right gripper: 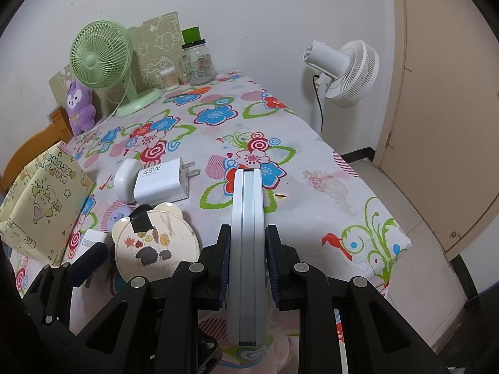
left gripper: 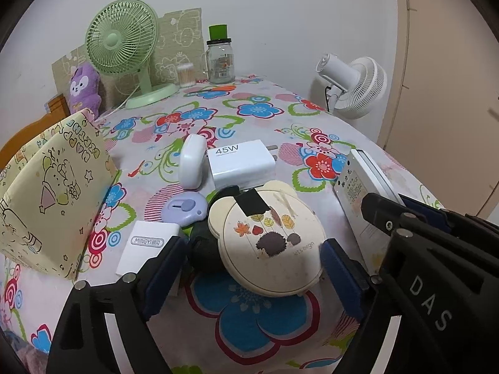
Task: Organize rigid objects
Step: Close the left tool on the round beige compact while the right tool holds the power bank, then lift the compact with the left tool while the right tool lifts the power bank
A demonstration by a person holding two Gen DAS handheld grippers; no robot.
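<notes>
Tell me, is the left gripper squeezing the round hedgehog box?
Apart. In the left wrist view, the left gripper has open jaws, with tablecloth showing between each pad and the round hedgehog box.

Home room, floral tablecloth, green desk fan, plush toy
</notes>
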